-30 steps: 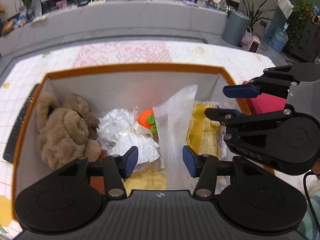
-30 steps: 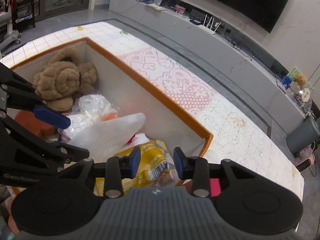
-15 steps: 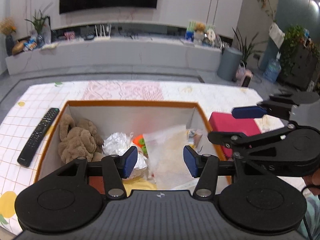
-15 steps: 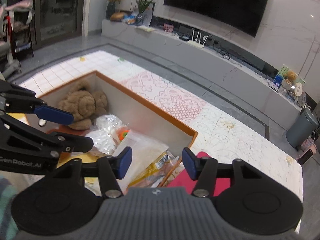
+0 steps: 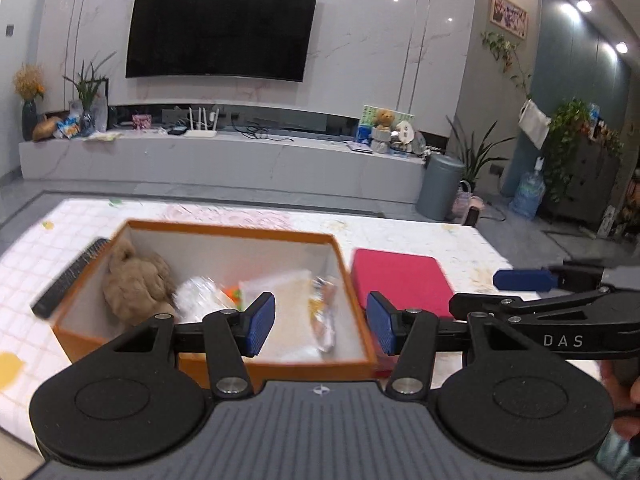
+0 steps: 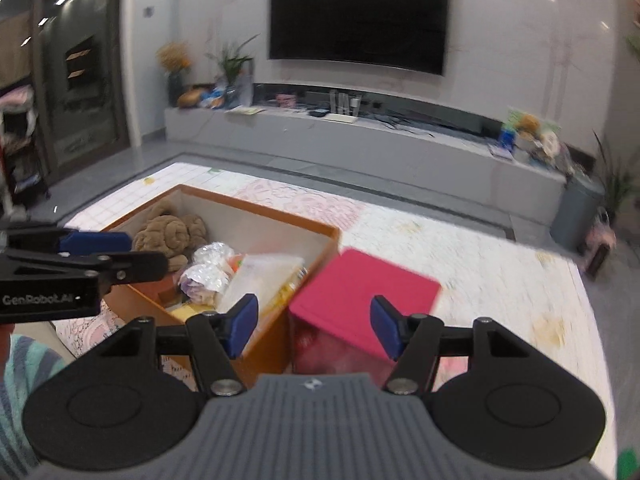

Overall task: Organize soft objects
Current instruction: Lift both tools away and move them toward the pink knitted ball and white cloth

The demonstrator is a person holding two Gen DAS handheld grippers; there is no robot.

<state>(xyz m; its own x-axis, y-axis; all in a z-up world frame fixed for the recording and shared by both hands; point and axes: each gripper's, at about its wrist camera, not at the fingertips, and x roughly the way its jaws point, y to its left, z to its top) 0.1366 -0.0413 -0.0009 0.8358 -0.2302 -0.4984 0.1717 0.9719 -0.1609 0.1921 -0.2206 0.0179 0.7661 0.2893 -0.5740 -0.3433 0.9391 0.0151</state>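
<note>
Both grippers pulled back from orange box point(image 5: 280, 364). Left gripper point(image 5: 321, 324) jaws apart, empty, "GenRobot.AI"; right gripper point(image 6: 314, 326) just opened, empty, "DAS". One brown plush toy point(image 5: 134, 284) inside box w/ bags.

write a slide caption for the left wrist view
Open left gripper above orange box of soft items, pink case beside.

White lettering "DAS" on black side of right gripper point(image 5: 524, 280), seen from left wrist camera, right of orange box point(image 5: 276, 366). White lettering "GenRobot.AI" on black body of left gripper point(image 6: 96, 242), seen from right wrist camera, left of same box (final letters slightly soft). Small compass-like emblem, no words, on each grey camera housing. Snack wrapper print inside box too blurred to read.
</note>
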